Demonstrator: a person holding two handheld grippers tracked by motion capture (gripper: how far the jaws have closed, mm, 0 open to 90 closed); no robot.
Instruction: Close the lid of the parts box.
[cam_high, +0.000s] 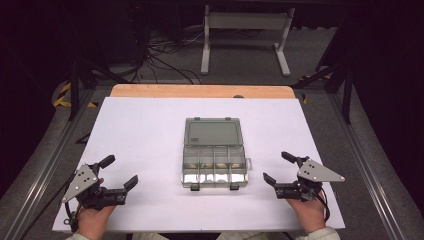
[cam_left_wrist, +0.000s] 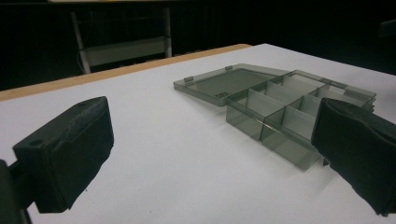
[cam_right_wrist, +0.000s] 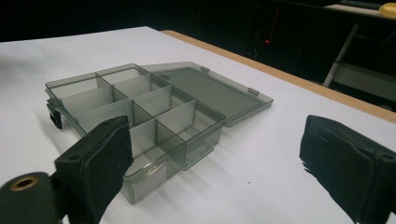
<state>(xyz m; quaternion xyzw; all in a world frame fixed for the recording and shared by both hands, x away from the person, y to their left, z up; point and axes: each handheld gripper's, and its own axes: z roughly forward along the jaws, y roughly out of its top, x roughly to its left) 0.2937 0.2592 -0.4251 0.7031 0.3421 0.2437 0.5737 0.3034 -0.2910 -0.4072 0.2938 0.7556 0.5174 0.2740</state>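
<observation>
Left gripper (cam_high: 120, 172): jaws wide apart, holding nothing, low over the white sheet (cam_high: 145, 135) near the front left. Right gripper (cam_high: 279, 168): jaws likewise wide and unloaded, near the front right. Between them, apart from both, a smoky plastic box (cam_high: 214, 163) sits mid-sheet, divided into compartments, its lid (cam_high: 213, 131) folded flat behind it.

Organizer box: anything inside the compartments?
The organizer box lies open, lid flat behind it. In both gripper views the compartments in sight look empty. The high view has glare on the near row and faint shapes in the far row, too small to identify.
</observation>
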